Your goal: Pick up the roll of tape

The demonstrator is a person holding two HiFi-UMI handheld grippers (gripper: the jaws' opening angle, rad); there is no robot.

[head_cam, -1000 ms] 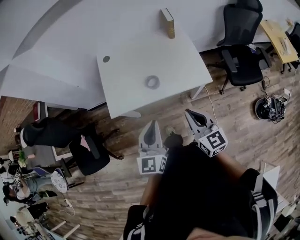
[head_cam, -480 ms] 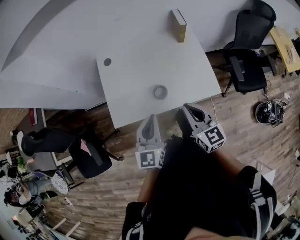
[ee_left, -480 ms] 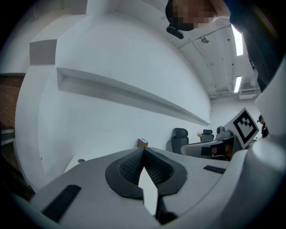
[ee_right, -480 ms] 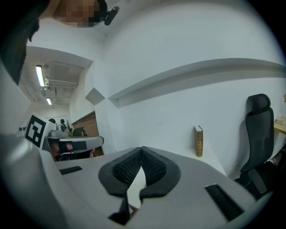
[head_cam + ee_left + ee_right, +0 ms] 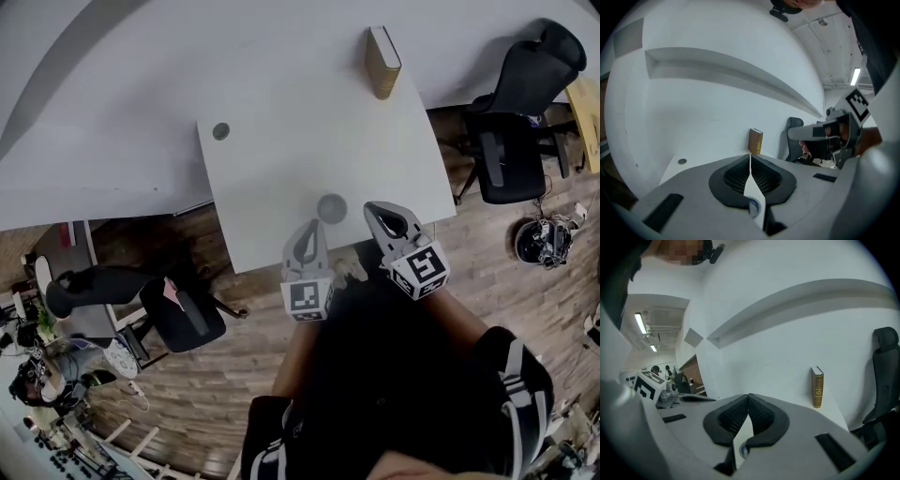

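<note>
In the head view a grey roll of tape [image 5: 331, 207] lies flat on the white table [image 5: 281, 122], close to its near edge. My left gripper [image 5: 312, 226] reaches over that edge, just left of and nearer than the roll, not touching it. My right gripper [image 5: 376, 209] hangs just to the roll's right. Both are shut and hold nothing: the left gripper view shows its dark pads [image 5: 750, 158] meeting, and in the right gripper view the pads [image 5: 748, 396] meet too. The roll itself is hidden behind the jaws in both gripper views.
A brown book [image 5: 382, 62] stands upright at the table's far edge [image 5: 755, 141] [image 5: 817, 386]. A round cable hole [image 5: 220, 131] sits at the far left of the top. Black office chairs stand to the right [image 5: 520, 122] and to the left on the wooden floor [image 5: 183, 314].
Both grippers have advanced from over the floor to the table's near edge. The tape now lies between their tips. Their jaws stay shut.
</note>
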